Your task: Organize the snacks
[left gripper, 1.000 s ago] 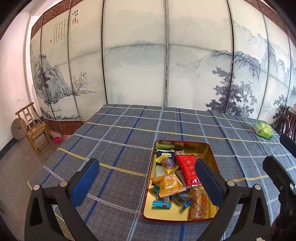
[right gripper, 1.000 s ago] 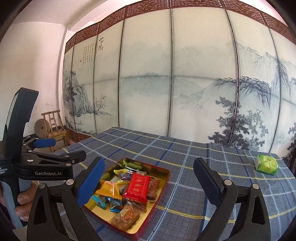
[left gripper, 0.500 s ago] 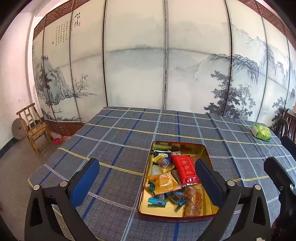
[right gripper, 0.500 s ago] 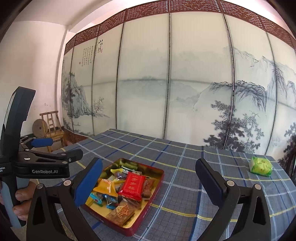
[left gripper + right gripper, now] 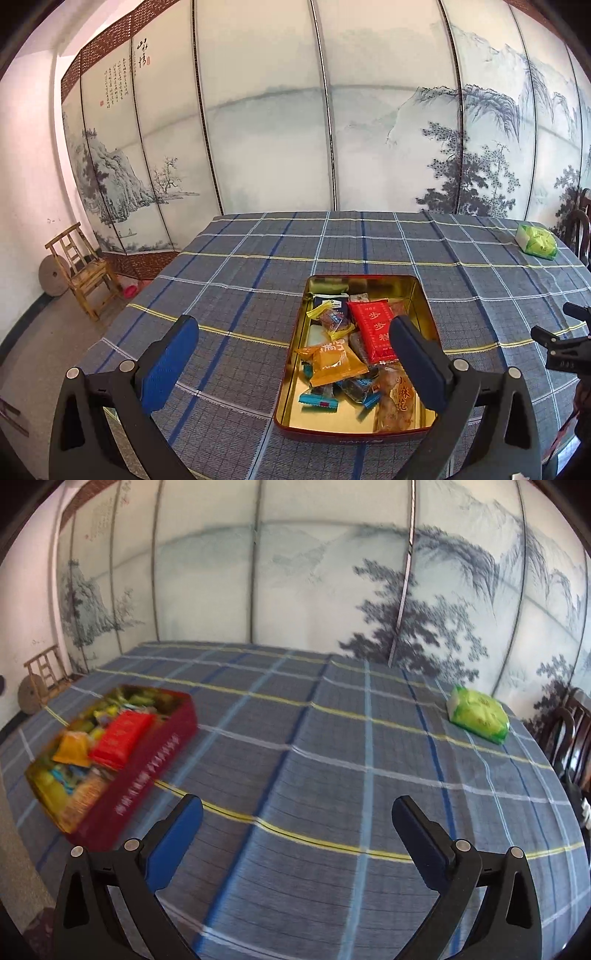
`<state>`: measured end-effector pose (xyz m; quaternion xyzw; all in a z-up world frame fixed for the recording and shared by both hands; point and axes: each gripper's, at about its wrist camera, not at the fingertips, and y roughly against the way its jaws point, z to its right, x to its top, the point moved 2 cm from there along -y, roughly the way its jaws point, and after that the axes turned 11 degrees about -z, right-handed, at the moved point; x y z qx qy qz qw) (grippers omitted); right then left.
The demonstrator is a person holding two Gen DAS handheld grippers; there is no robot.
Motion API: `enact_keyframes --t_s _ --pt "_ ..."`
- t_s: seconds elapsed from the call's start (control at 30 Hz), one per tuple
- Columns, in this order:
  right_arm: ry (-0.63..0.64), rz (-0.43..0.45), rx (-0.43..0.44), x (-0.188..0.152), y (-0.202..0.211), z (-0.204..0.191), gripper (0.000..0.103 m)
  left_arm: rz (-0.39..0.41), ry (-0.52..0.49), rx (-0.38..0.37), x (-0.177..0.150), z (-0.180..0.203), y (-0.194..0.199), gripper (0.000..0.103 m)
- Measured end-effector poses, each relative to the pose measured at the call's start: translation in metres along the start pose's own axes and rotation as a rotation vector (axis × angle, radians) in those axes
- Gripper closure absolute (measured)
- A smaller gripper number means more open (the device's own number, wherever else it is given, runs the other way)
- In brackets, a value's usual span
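A red tin with a gold inside sits on the checked tablecloth, holding several wrapped snacks, among them a red packet and an orange packet. My left gripper is open and empty, hovering just before the tin's near left side. A green snack bag lies alone at the table's far right; it also shows in the left wrist view. My right gripper is open and empty above bare cloth, with the tin to its left and the green bag ahead to the right.
The table is covered in blue-grey plaid. A painted folding screen stands behind it. A small wooden chair stands on the floor at left. A dark chair sits at the table's right edge.
My right gripper has swung right and dropped toward the table, so the tin now lies at its left and the green bag is nearer. The left gripper has drifted slightly.
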<state>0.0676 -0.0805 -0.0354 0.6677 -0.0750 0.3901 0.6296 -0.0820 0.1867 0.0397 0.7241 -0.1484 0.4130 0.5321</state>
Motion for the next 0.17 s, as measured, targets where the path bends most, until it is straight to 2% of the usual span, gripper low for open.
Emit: enact_keyframes --t_s 0.17 --pt "-0.17 -0.198 -0.078 -0.008 -0.057 0.105 0.001 -0.04 -0.021 0.021 0.006 0.007 -0.006 0.001"
